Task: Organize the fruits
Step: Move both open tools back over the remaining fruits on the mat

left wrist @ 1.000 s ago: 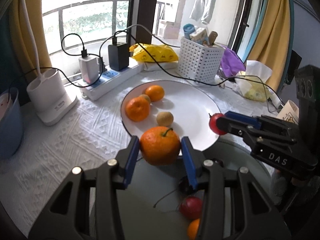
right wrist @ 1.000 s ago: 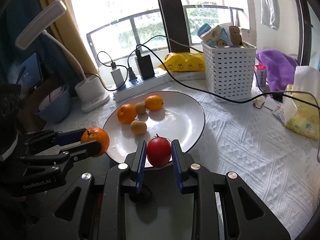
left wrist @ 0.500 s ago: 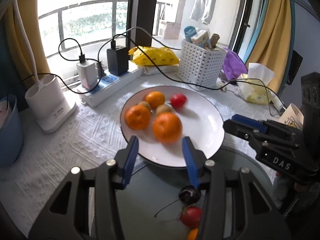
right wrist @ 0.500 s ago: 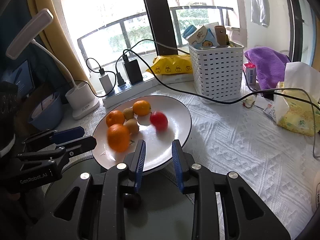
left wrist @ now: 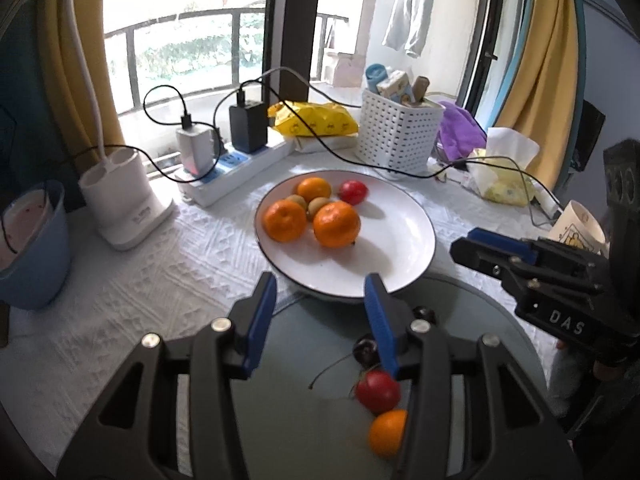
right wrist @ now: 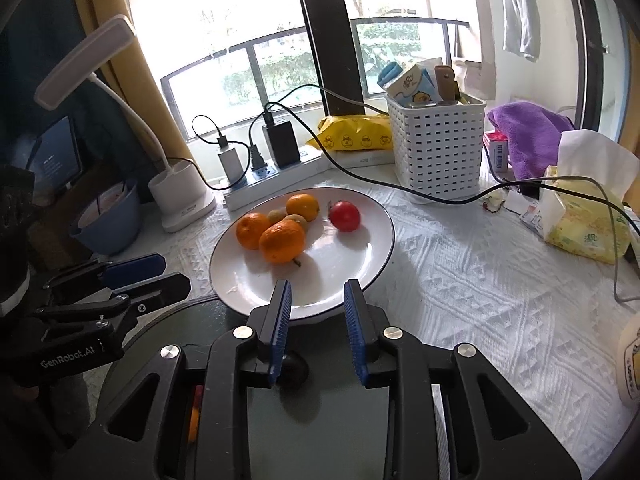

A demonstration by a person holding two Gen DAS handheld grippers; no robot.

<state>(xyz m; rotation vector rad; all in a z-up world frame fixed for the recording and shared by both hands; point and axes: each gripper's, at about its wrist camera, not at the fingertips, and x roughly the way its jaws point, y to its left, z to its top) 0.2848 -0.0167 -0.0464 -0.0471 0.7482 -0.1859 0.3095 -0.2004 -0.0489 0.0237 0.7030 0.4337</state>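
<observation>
Two grippers hover at the near edge of the scene, and neither holds anything: your left gripper [left wrist: 320,284] has its blue pads spread with only air between them, and your right gripper [right wrist: 318,288] keeps a narrower gap, also empty. Under both lies a dark round tray [left wrist: 296,400], where a dark cherry [left wrist: 365,350], a small red fruit [left wrist: 377,391] and a small orange [left wrist: 387,432] sit close together by your left gripper's right finger. Just beyond the fingertips, the white plate [left wrist: 400,248] overlaps the tray's far edge. On its left half you have the nearest orange [left wrist: 336,224] touching the left orange [left wrist: 285,220], two brown kiwis [left wrist: 320,204] tucked behind them, then the far orange [left wrist: 314,189], with a round red fruit [left wrist: 353,192] just beside it to the right. Past the plate, on the white cloth, stand a power strip [left wrist: 240,172], a yellow packet [left wrist: 316,122] and a white basket [left wrist: 396,140] before the window.
</observation>
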